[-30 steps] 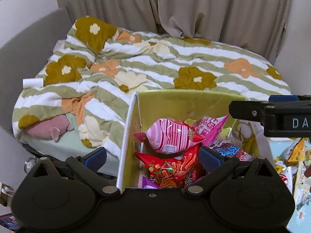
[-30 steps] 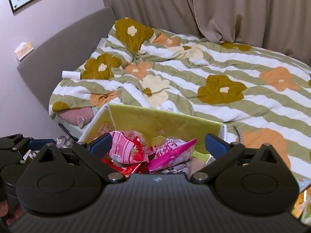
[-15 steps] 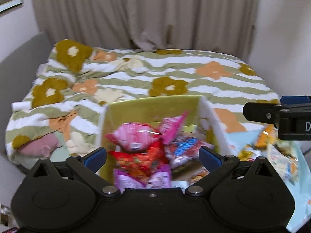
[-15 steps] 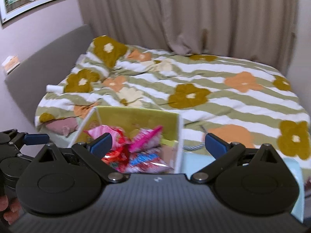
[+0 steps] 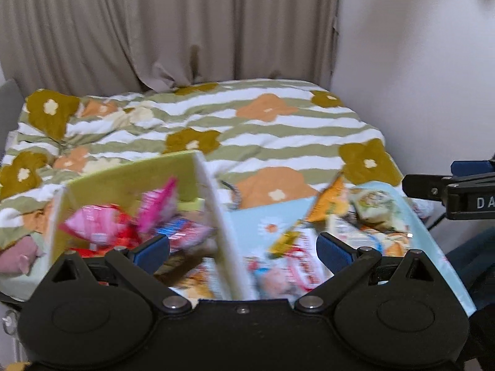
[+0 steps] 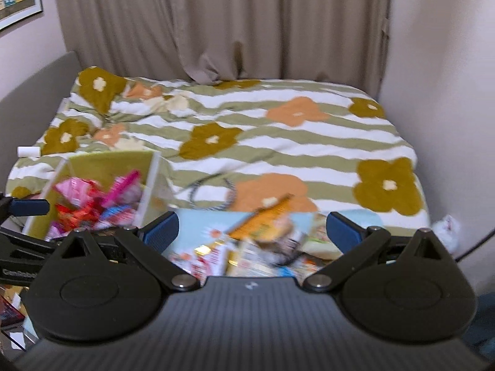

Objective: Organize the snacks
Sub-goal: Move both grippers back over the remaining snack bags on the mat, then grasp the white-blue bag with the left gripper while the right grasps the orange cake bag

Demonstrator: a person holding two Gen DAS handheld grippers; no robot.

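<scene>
Left wrist view takes in a bed under a soft, rumpled quilt striped green and white with ochre and orange flowers (image 5: 272, 130), heavy beige curtains hanging behind it. In front of the bed lies a pale blue sheet with small daisies (image 5: 269, 216), flat and smooth, carrying a loose heap of crinkly foil and plastic snack packets (image 5: 349, 228). Just beside the sheet, on its left, stands an open-topped yellow-green cardboard box (image 5: 130, 179) with stiff white-edged walls, already piled with glossy pink and red snack bags (image 5: 123, 225) that rise to about its rim.

Neither tool carries anything. The left gripper (image 5: 243, 247) has its blue-padded jaws spread wide above the box's near wall. The right gripper (image 6: 252, 230) is equally agape and hovers over the loose packets.

Motion blur smears the near packets in both views, so individual shapes are hard to judge. The likely trouble: slick, puffy bags could slide from the pads or burst under a hard squeeze, and with the box so full, another bag may spill over the side.
</scene>
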